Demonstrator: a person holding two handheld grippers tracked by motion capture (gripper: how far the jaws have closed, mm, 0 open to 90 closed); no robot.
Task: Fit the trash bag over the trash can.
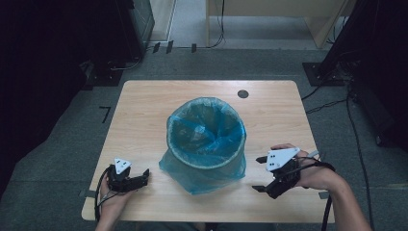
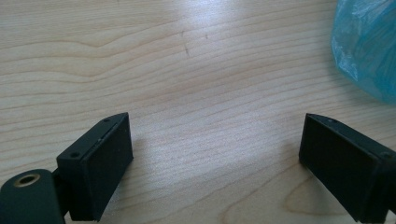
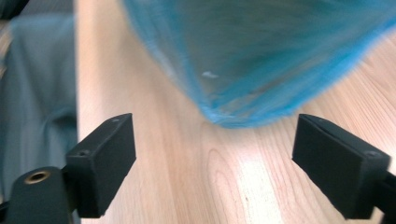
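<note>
A round bin (image 1: 206, 137) lined with a blue plastic bag stands in the middle of the wooden table (image 1: 144, 106). My left gripper (image 1: 142, 178) rests low at the table's front left, jaws open over bare wood (image 2: 210, 140), with the bag's edge (image 2: 369, 51) at the upper right of its view. My right gripper (image 1: 260, 174) is at the front right of the bin, pointing toward it. Its jaws stand wide apart with nothing between them, and the blurred blue bag (image 3: 261, 60) lies just ahead.
A dark round hole (image 1: 243, 94) sits near the table's far right edge. Cables (image 1: 337, 101) run over the grey carpet to the right. The table's near edge (image 3: 79, 93) shows at the left of the right gripper view.
</note>
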